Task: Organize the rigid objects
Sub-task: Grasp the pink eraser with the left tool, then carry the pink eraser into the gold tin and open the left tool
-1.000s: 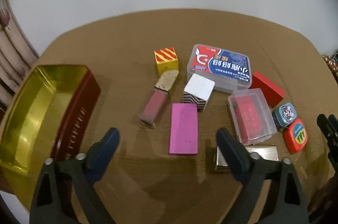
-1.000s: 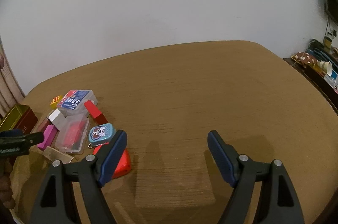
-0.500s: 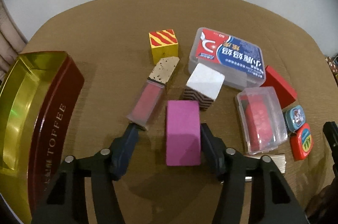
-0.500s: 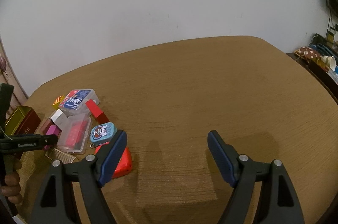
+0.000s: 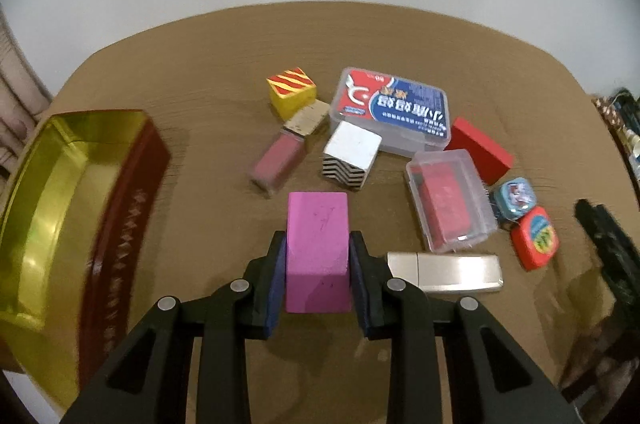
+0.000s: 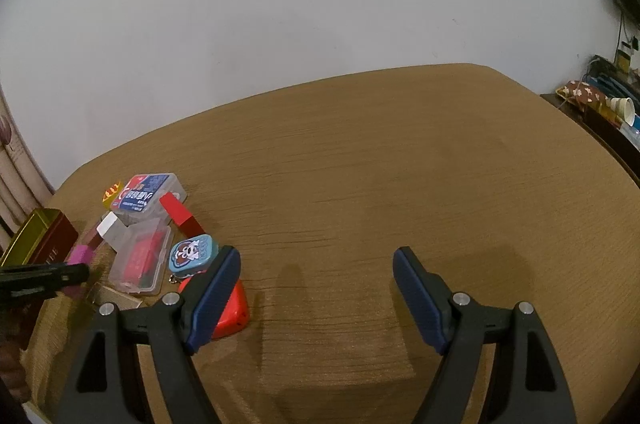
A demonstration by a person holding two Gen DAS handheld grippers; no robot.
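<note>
Left tool (image 5: 317, 274), lower centre of the left wrist view: jaws have just been closing, and the blue pads (image 5: 279, 278) now press both long sides of the magenta block (image 5: 318, 244). Block looks tipped up at its near end; whether it has cleared the desk (image 5: 224, 72) cannot be told.

Right tool (image 6: 316, 298): jaws wide apart, nothing between them, over bare desk at lower centre of its view.

Around the block: gold lighter-like case (image 5: 444, 271) just right, clear plastic box with red contents (image 5: 450, 200) beyond it, striped cube (image 5: 350, 160) above, pink lip-gloss tube (image 5: 280, 160) upper left. Open gold toffee tin (image 5: 60, 192) at far left.

Step judged: pick-up of the block, grip made. Next likely calls for a lift clear of its neighbours, then a carry leftward to the tin, presumably the container.
</note>
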